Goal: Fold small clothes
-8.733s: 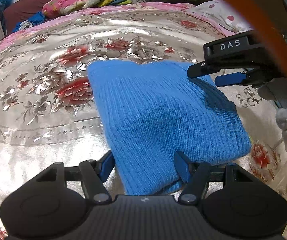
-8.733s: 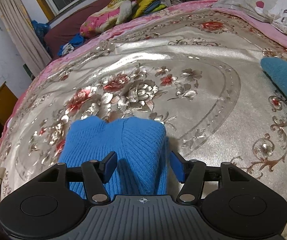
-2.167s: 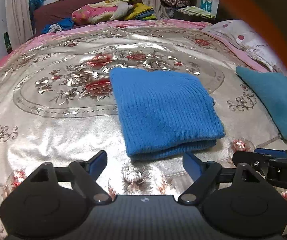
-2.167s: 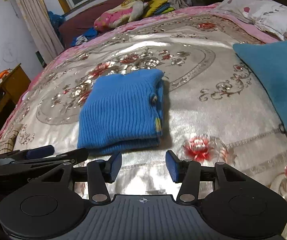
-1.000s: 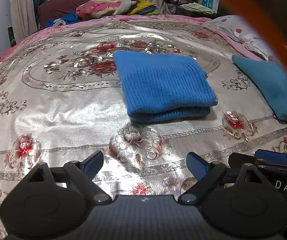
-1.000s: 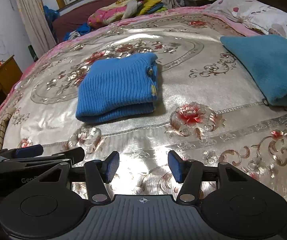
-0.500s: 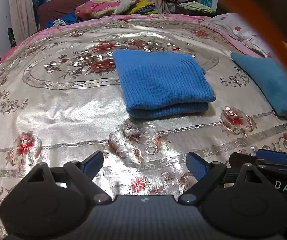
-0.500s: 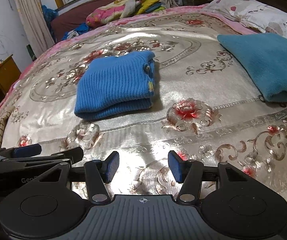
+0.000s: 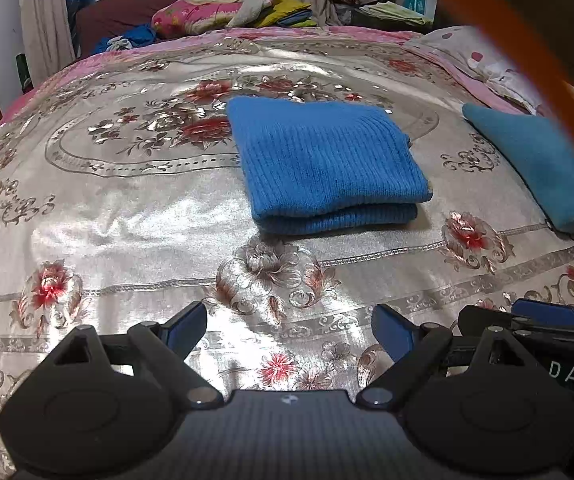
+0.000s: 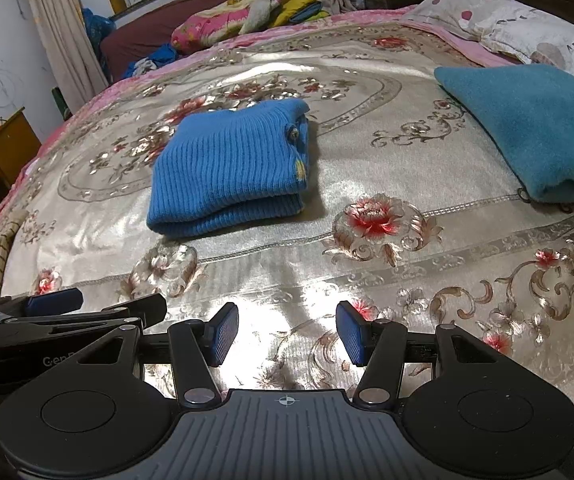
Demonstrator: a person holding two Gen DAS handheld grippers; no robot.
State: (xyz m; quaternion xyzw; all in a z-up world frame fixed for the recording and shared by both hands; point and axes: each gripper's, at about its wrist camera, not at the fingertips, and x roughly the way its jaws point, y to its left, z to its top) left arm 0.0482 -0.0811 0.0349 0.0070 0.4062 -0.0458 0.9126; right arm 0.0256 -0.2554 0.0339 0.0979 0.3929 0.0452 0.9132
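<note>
Both tongs, left tongs (image 9: 289, 330) and right tongs (image 10: 287, 334), stand open and empty, near the bedspread's (image 9: 127, 216) front edge, well short of the folded blue sweater (image 9: 323, 164) at its centre. Risk: re-gripping one layer could undo the fold.

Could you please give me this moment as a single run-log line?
blue knit garment: folded, on bedspread | left gripper: jaws open, empty | right gripper: jaws open, empty | teal garment: apart

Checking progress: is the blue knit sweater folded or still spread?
Folded: the blue knit sweater lies as a compact rectangle, two layers stacked at its near edge.
</note>
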